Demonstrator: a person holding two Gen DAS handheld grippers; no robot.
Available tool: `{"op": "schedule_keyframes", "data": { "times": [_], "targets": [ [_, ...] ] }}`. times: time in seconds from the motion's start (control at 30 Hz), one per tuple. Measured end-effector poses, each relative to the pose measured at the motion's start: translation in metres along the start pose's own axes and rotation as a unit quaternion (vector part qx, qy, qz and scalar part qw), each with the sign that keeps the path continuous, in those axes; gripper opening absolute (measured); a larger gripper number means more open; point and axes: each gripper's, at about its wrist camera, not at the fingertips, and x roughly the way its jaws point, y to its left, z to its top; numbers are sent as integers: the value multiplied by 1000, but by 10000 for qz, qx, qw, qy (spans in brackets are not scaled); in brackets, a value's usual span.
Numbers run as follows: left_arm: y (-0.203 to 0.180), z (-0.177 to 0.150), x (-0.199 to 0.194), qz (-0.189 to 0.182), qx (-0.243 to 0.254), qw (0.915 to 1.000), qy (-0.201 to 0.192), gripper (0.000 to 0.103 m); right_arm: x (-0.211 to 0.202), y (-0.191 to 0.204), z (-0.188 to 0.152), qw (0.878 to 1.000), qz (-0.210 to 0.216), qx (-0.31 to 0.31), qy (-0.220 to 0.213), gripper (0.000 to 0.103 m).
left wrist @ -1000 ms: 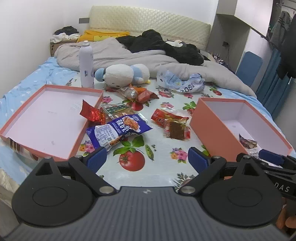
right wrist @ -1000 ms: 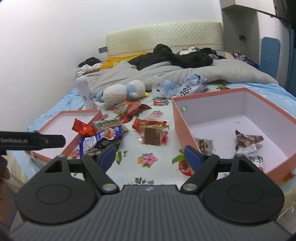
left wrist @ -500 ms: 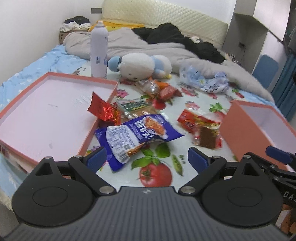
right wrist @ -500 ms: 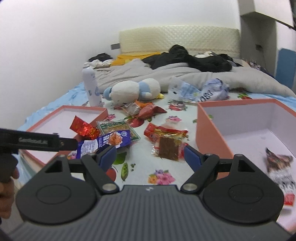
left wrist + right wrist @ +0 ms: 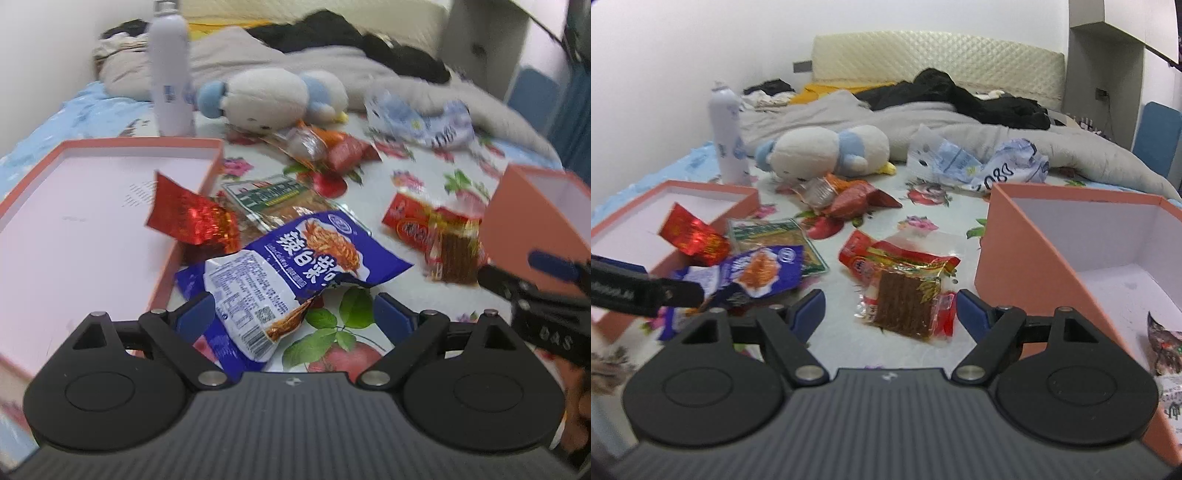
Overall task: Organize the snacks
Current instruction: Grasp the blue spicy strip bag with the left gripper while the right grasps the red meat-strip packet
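Note:
Snack packets lie scattered on a fruit-print cloth on the bed. My left gripper (image 5: 291, 314) is open and low over a blue-and-white noodle packet (image 5: 295, 266), whose near end lies between the fingers; the pads do not press it. The jaws of my right gripper (image 5: 890, 310) are closing, still wide, around a clear packet of brown strips (image 5: 905, 302) without touching it. A red foil packet (image 5: 192, 218) leans on the shallow orange lid (image 5: 74, 229). A green packet (image 5: 269, 195) lies behind it. The deep orange box (image 5: 1108, 240) stands at the right.
A white bottle (image 5: 170, 70), a plush toy (image 5: 269, 96) and a crumpled plastic bag (image 5: 424, 122) sit behind the snacks, with orange and red packets (image 5: 332, 147) in front of the toy. A few wrappers (image 5: 1167, 350) lie in the deep box. A grey blanket covers the far bed.
Both grippers have come forward and down toward the snacks. The blue packet now sits between the left fingers and the brown strip packet between the right ones.

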Motion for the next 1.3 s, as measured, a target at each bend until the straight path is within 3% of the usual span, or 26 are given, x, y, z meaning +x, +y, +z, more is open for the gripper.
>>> {"op": "schedule_keyframes", "data": {
  "times": [0.17,0.33,0.67,0.87,1.03,1.1,1.3],
  "targets": [
    [-6,5,21,117,709,9973,151,89,21,5,1,9999,-143,26,48,80],
    [-7,6,36,91,1029,9942,294,81,41,6,2,9993,-302,23,200,80],
    [-14,5,62,447,1104,9919,453,76,76,4,6,9964,-658,-118,529,80],
    [-18,4,67,574,1247,9896,435,69,85,0,0,9967,-428,-2,689,79],
    [-24,4,67,678,1370,9876,352,60,83,-1,0,9970,-295,12,718,67],
    [-25,4,64,697,1411,9869,339,52,81,0,1,9971,-331,-40,689,55],
    [-26,4,50,604,1255,9900,215,32,71,-3,2,9972,-196,-6,727,52]
  ]
}}
